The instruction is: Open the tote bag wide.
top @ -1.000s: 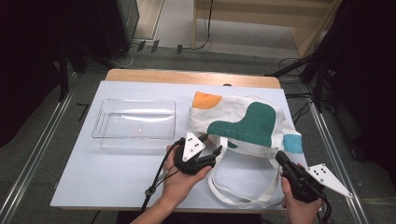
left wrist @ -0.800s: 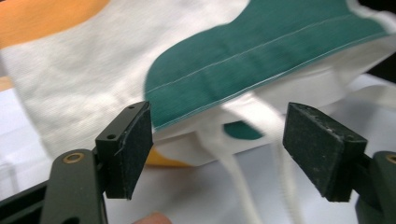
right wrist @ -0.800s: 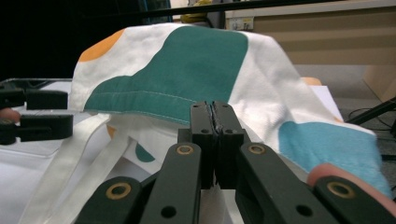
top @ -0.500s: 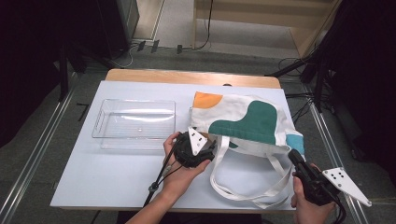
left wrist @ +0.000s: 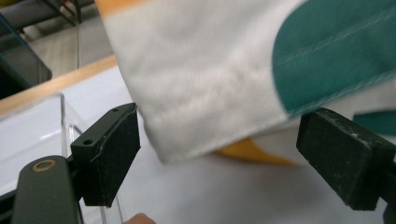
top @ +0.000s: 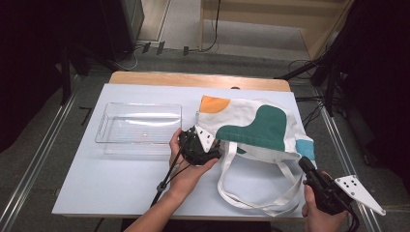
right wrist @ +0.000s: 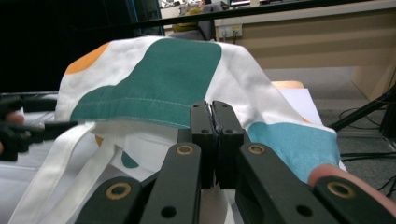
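A white tote bag (top: pixel 261 125) with green, orange and blue patches lies on the right half of the white table (top: pixel 111 183). Its two white straps (top: pixel 251 193) trail toward the front edge. My left gripper (top: pixel 220 147) is at the bag's left mouth edge. In the left gripper view it (left wrist: pixel 219 140) stands open, with the bag's hem (left wrist: pixel 201 107) hanging between the wide-apart pads. My right gripper (top: pixel 303 163) is off the bag's front right corner, aimed at the bag. In the right gripper view it (right wrist: pixel 213 112) is shut, with nothing visible between the pads, and the bag (right wrist: pixel 177 70) bulges up behind.
A clear plastic tray (top: pixel 140 128) sits on the table's left half, just left of my left hand; its wall (left wrist: pixel 37 130) appears beside the left jaw. A wooden strip (top: pixel 193 79) runs along the table's far edge. Metal rails flank the table.
My left gripper has moved slightly away from me, up to the bag's mouth edge. My right gripper has drawn back to the right, and the straps have spread out on the table.
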Demonstrator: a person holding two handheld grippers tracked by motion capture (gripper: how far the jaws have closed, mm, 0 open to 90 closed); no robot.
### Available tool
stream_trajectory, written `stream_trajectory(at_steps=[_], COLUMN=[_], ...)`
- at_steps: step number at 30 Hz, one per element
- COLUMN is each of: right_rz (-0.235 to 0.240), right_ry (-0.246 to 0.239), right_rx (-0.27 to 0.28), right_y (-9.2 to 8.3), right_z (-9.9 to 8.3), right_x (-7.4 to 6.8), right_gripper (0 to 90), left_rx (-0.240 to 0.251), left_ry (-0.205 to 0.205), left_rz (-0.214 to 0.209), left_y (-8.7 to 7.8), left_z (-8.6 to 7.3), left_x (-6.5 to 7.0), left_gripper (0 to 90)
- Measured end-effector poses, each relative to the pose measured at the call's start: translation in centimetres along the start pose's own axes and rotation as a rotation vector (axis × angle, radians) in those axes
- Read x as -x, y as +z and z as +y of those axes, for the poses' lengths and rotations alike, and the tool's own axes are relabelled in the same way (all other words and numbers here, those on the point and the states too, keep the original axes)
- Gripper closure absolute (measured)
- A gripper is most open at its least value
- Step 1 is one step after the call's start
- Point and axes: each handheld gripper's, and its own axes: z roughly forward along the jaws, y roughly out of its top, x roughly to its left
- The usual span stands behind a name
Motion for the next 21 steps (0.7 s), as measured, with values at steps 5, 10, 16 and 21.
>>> stream_trajectory(at_steps=[5,10,16,21], right_rz=[0.018,0.033,0.037,0.068], right_ry=[0.0,-0.004,-0.015,-0.028], right_rx=[-0.047,-0.082,-0.111,-0.131], right_y=[0.1,0.2,0.4,0.5], right_z=[-0.8,-1.3,-1.6,-1.8], right_x=[0.0,0.0,-0.2,-0.4], right_gripper=[89.6,89.5,89.5,88.7], left_rx=[0.138,0.181,0.22,0.198], left_ry=[-0.014,0.007,-0.005,-0.006], left_rz=[-0.039,-0.08,-0.194,-0.287], left_y=[-1.8,-2.2,-2.2,-2.0], left_z=[2.1,2.9,4.7,5.8], left_x=[-0.7,-0.8,-2.1,-2.5], left_gripper=[16.6,30.6,45.4,71.8])
